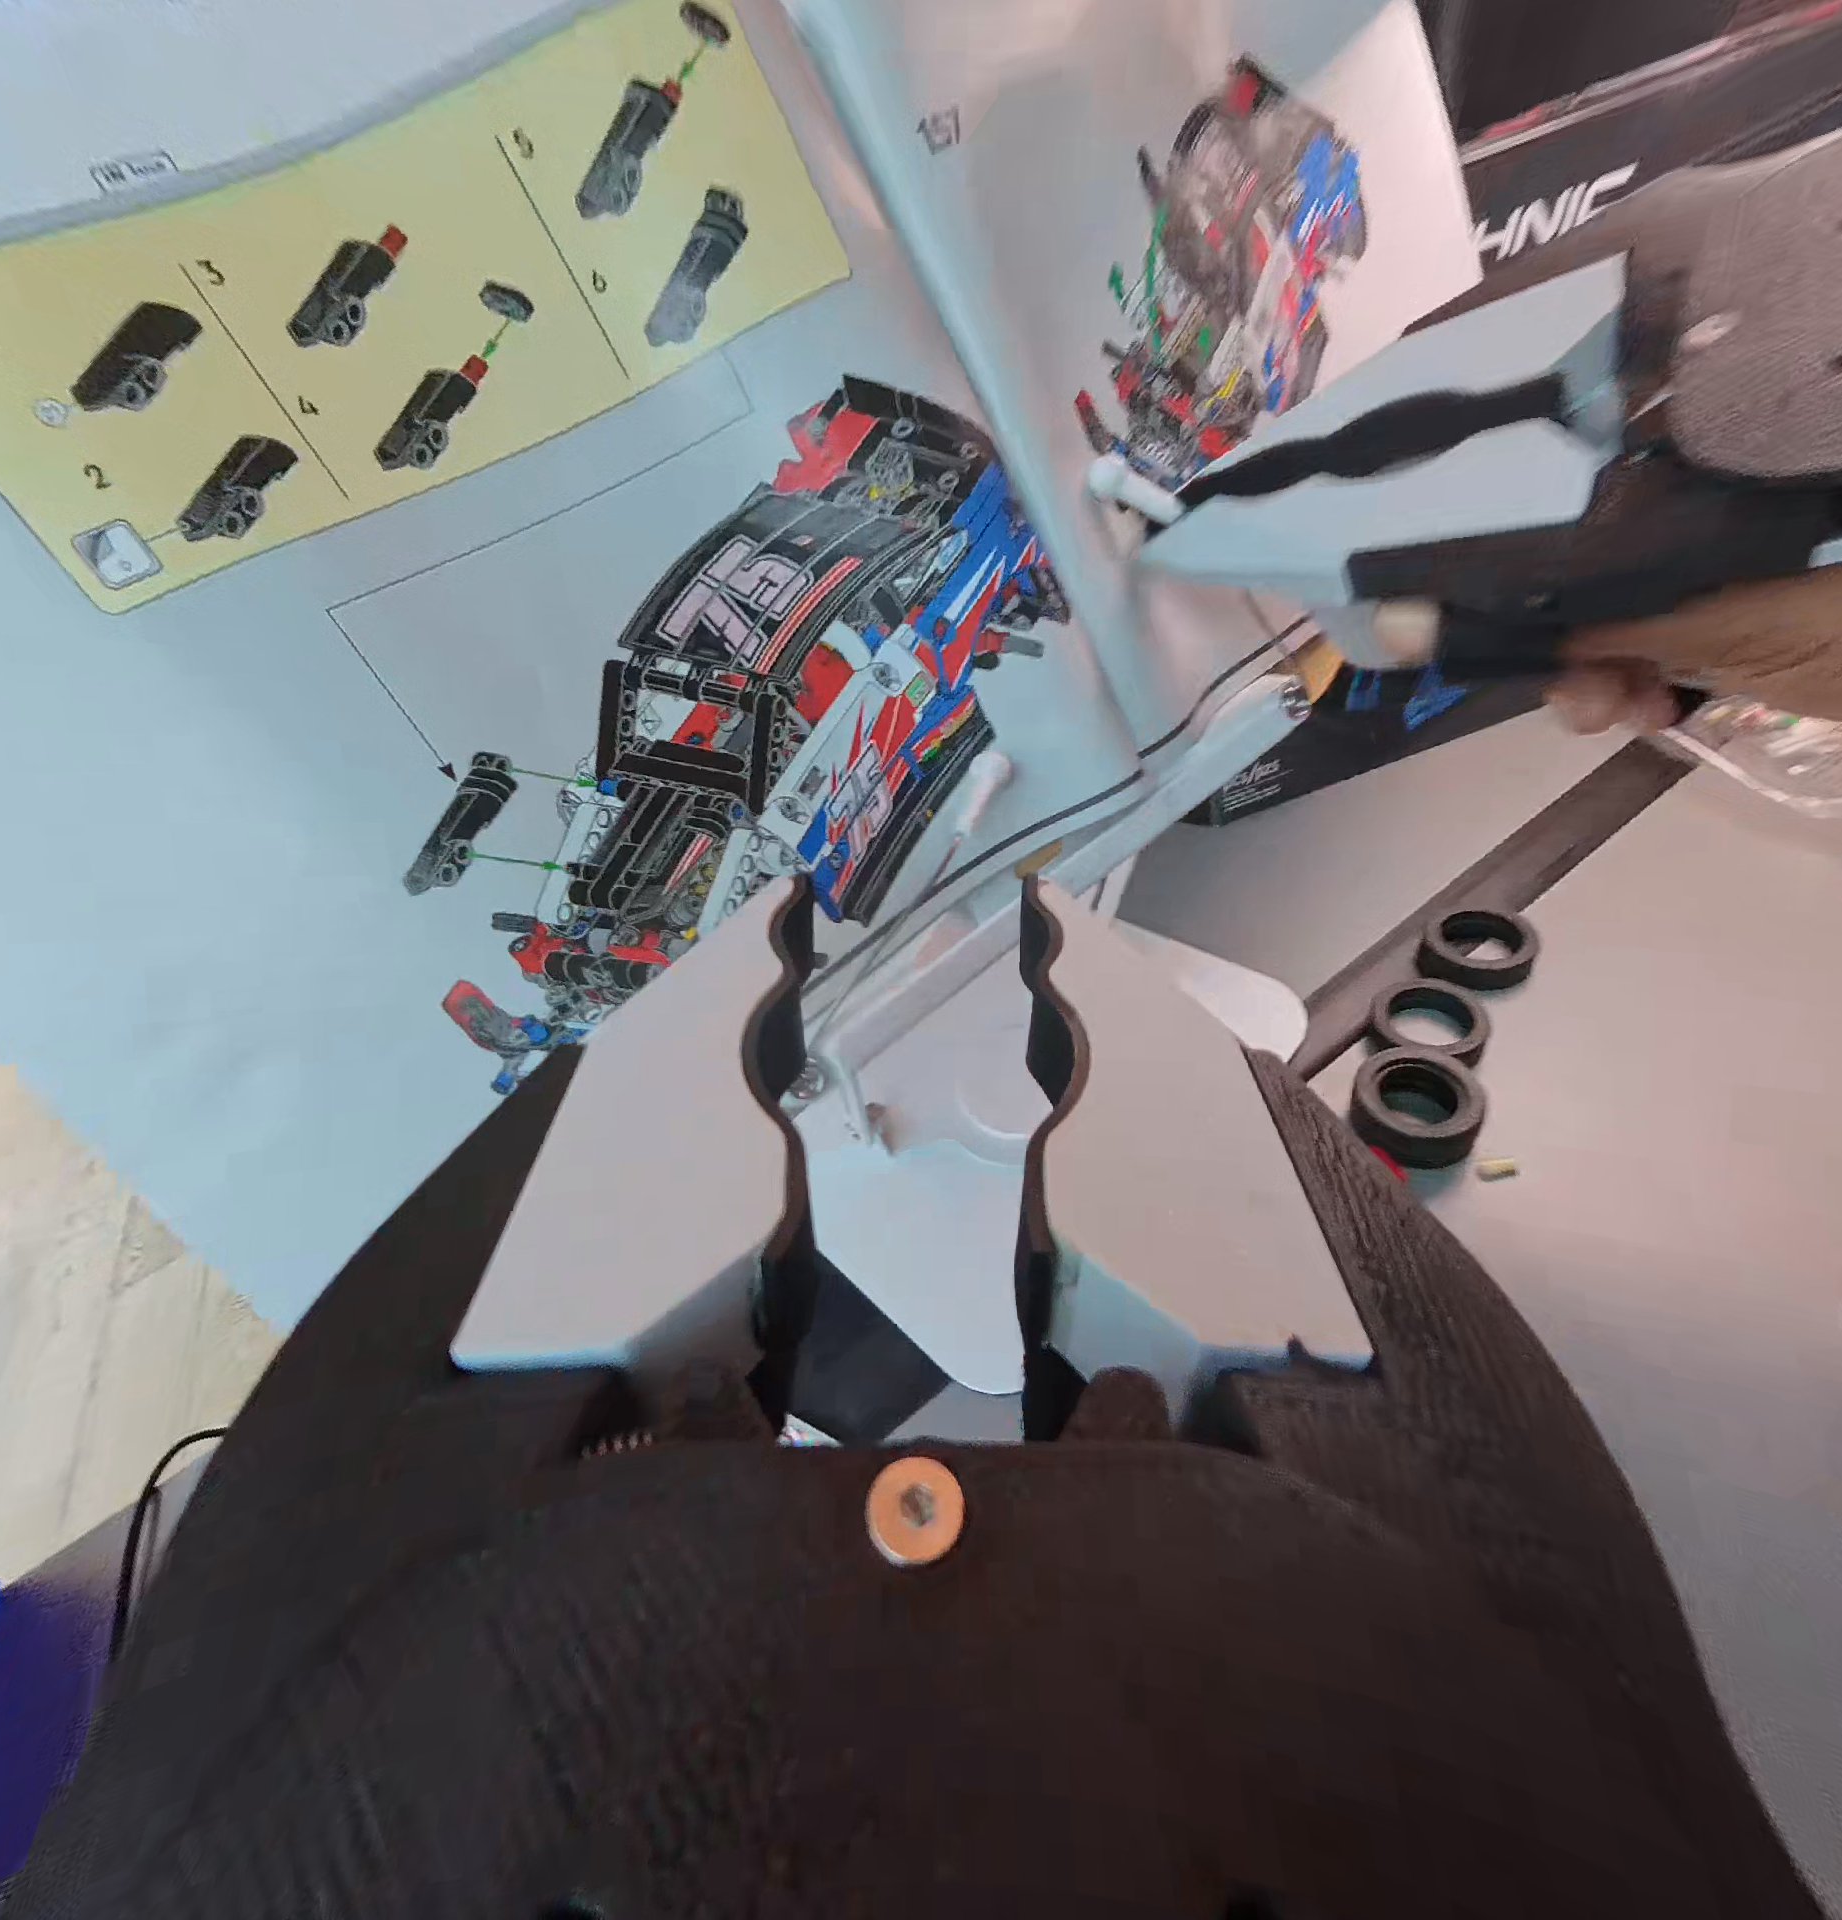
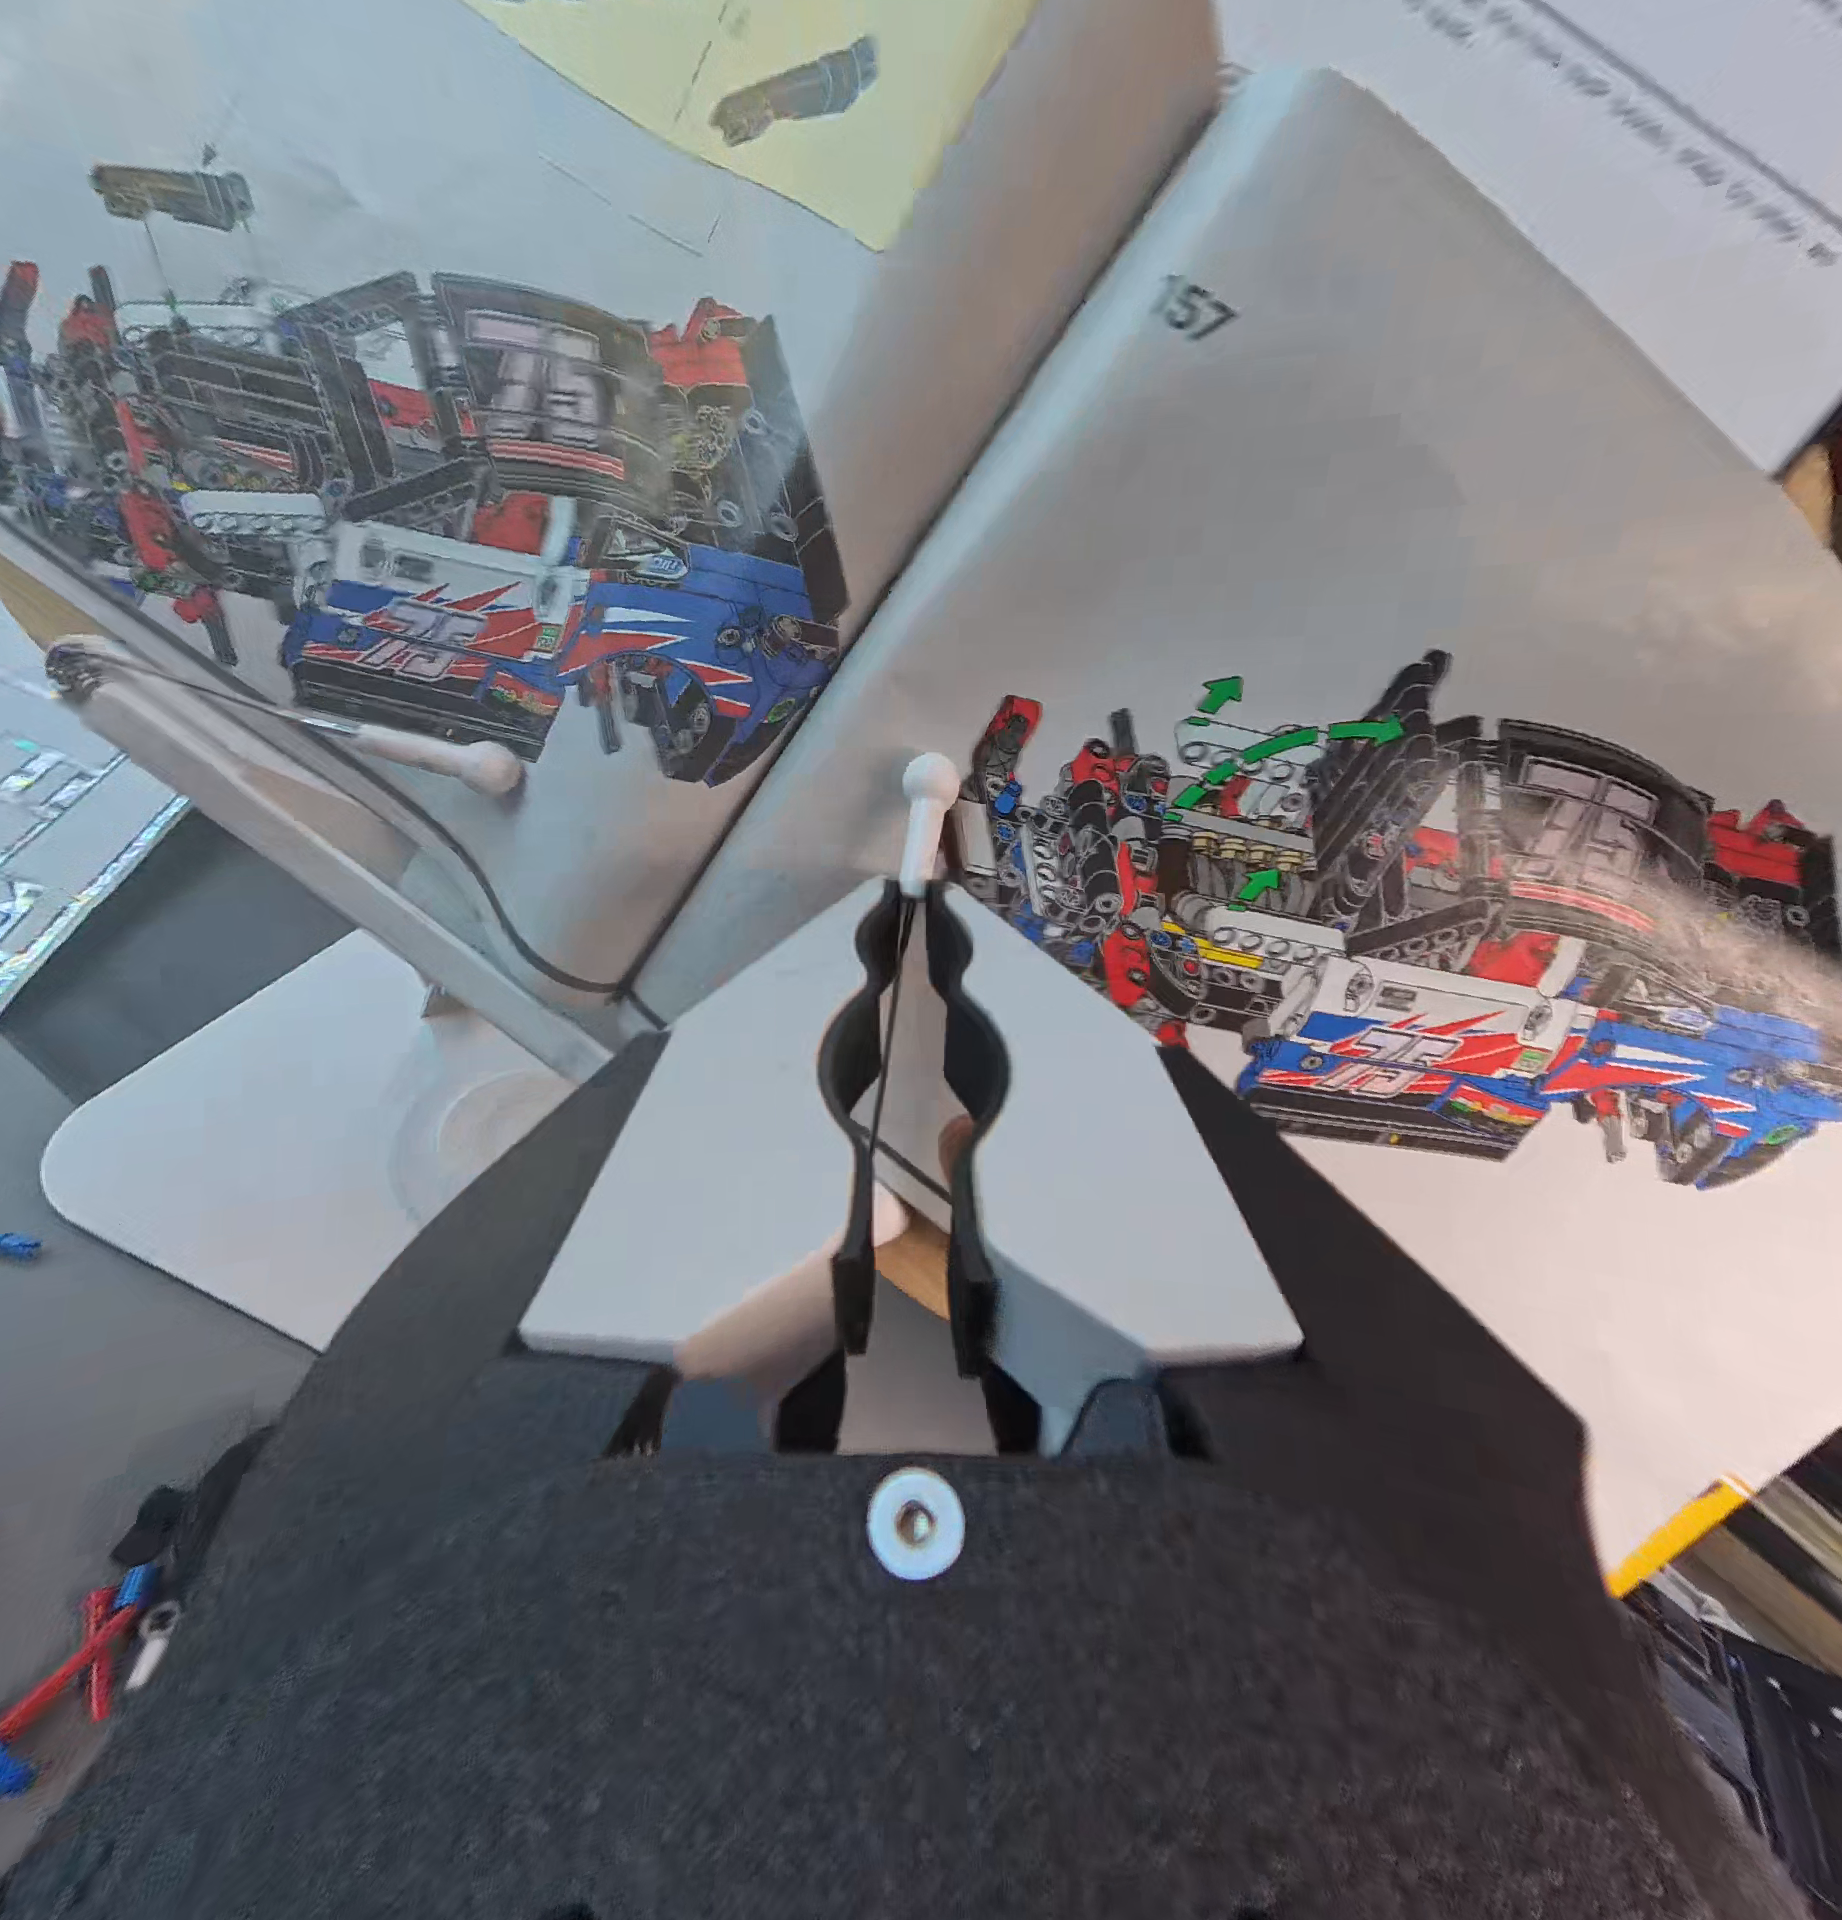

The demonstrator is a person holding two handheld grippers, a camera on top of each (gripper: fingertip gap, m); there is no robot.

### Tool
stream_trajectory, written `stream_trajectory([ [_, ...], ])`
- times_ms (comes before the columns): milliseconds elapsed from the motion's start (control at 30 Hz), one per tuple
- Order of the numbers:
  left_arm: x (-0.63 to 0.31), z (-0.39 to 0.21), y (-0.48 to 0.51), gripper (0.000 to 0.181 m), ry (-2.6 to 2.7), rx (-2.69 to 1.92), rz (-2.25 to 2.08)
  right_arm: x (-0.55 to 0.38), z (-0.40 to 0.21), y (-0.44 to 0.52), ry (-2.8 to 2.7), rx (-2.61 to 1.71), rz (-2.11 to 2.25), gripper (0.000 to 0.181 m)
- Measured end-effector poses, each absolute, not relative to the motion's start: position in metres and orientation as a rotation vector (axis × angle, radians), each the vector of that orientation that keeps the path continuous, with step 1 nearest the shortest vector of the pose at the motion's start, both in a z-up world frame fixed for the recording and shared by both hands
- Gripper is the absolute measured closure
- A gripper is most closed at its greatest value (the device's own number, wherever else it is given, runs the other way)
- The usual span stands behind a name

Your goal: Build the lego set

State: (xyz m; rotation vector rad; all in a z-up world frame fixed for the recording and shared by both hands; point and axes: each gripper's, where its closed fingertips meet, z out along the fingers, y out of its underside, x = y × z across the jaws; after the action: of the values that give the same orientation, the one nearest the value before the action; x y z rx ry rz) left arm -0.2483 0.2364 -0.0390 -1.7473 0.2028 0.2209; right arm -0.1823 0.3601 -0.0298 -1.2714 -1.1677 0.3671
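An open instruction booklet (image 1: 377, 727) with pictures of a red, white and blue car stands on a white book stand (image 2: 273, 1143); it also shows in the right wrist view (image 2: 1416, 520). My right gripper (image 2: 909, 894) is shut on the stand's right white page-holder peg (image 2: 922, 821), which lies against the right page. In the left wrist view the right gripper (image 1: 1166, 509) and this peg (image 1: 1130, 488) are at the upper right. My left gripper (image 1: 912, 894) is open and empty, low in front of the stand's ledge (image 1: 1104, 821). The left page-holder peg (image 2: 460, 764) rests on the left page.
Three black tyres (image 1: 1416, 1107) lie on the grey table to the right. A black set box (image 1: 1551, 197) stands behind the right gripper. Loose red and blue pieces (image 2: 96, 1652) and a blue pin (image 2: 1, 1242) lie at left, next to a shiny sticker sheet (image 2: 23, 831). The gap from one gripper's tips to the other's is roughly 15 cm. My left gripper is the nearer one to the blue pin (image 2: 1, 1242): about 20 cm, against 30 cm.
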Motion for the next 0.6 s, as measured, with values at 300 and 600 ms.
stream_trajectory([
  [300, -0.267, -0.067, 0.272, 0.158, 0.379, -1.798, 0.32, -0.131, -0.044, 0.395, -0.943, -1.412, 0.692, 0.174],
  [600, -0.278, -0.06, 0.26, 0.181, 0.257, -1.74, 0.354, -0.106, -0.076, 0.396, -0.794, -1.548, 0.95, 0.17],
])
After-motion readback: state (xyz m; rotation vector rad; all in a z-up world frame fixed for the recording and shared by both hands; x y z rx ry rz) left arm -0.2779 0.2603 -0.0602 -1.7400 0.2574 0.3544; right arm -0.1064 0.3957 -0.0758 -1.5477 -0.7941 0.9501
